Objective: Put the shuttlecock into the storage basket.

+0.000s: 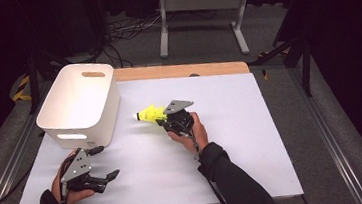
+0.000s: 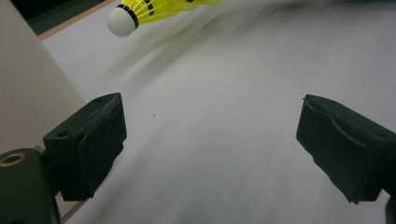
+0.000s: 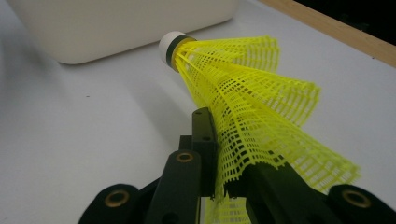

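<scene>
Your right gripper (image 1: 166, 117) is clamped on the mesh skirt of the yellow plastic shuttlecock (image 1: 151, 114), squashing it flat between the jaws; in the right gripper view the netting (image 3: 252, 116) fans out past the pads and the white cork tip (image 3: 171, 44) leads. The shuttlecock appears to hang just clear of the white table (image 1: 253, 140), near its middle. Its long axis runs along your jaws, cork pointing toward 9 o'clock in the high view, straight at the white rectangular plastic bin (image 1: 79, 102).

That is the relation to watch: the bin sits at about 9 to 10 o'clock from the shuttlecock, near but apart, its rim higher than the cork. You will probably need to lift before crossing that wall. What shows of the bin's inside looks empty.

Your left gripper (image 1: 107, 178) rests at 7 o'clock on the table, jaws spread wide with nothing between them, farther from the shuttlecock than your right.
</scene>
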